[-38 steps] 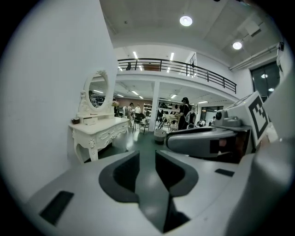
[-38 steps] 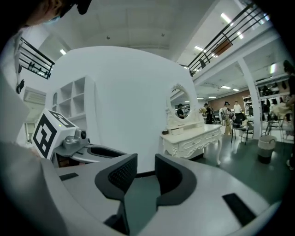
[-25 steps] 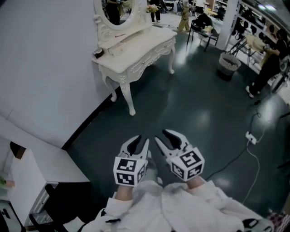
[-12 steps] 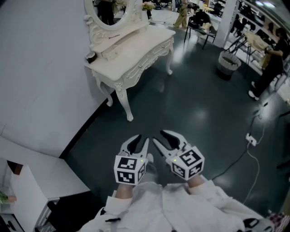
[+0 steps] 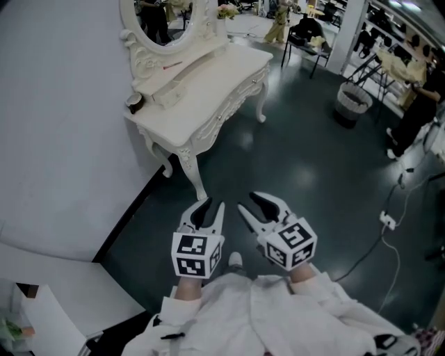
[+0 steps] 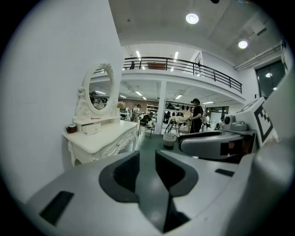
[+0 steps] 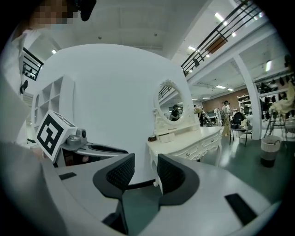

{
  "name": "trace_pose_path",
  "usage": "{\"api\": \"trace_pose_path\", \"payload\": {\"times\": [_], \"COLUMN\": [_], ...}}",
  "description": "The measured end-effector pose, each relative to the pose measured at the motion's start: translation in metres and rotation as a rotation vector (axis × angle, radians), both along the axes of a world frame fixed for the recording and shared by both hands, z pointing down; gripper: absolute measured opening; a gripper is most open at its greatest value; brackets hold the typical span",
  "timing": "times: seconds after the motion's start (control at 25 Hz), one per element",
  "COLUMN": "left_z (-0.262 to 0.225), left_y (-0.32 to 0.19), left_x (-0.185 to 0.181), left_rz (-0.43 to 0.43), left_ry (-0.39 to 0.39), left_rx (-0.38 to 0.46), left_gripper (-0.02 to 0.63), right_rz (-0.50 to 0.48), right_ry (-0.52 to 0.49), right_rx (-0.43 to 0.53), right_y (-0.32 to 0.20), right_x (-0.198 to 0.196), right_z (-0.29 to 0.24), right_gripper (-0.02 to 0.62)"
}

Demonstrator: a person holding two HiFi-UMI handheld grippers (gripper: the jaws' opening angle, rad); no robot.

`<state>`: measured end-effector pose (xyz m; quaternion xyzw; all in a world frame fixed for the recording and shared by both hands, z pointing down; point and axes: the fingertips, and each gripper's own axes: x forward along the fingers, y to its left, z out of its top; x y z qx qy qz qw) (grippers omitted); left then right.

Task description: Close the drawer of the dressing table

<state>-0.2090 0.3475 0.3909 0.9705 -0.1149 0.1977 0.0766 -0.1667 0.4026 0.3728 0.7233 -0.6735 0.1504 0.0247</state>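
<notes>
Left gripper point(image 5: 211, 207) and right gripper point(image 5: 248, 203) sit side by side at the bottom centre of the head view, held out from white sleeves point(image 5: 264, 313) over the dark floor point(image 5: 306, 160), well apart from the furniture. In the left gripper view, the left gripper point(image 6: 146, 159) has its jaws partly apart with only floor showing in the gap. In the right gripper view, the right gripper point(image 7: 146, 166) has its jaws a little wider apart, and they hold nothing either

The white dressing table point(image 5: 208, 83) stands in the upper left of the head view, against the pale wall point(image 5: 55, 139). Its long axis runs from lower left to upper right along that wall, and its front faces right, toward the open floor. An oval mirror point(image 5: 167, 17) rises from its back edge. Below the mirror, a small drawer point(image 5: 169, 90) in the raised shelf juts out over the surface, pointing the same way as the table's front. A small dark jar point(image 5: 133, 103) sits at the surface's near left end
</notes>
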Motion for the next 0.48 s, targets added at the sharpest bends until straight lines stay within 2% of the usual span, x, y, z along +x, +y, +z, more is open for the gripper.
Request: {"api": "trace_pose_path", "payload": {"times": [0.2, 0.48], "left_z": [0.002, 0.016], "left_y": [-0.039, -0.061], "left_x": [0.02, 0.034], "left_rz": [0.02, 0.031], "left_ry": [0.009, -0.003], "left_rx": [-0.005, -0.049], "left_gripper": [0.089, 0.089], "right_rz": [0.033, 0.032], "right_ry": [-0.009, -0.028], "right_rx": [-0.021, -0.024], "right_y": [-0.037, -0.065], "right_x": [0.02, 0.035], "right_z": [0.008, 0.006], "right_gripper": [0.133, 0.133]}}
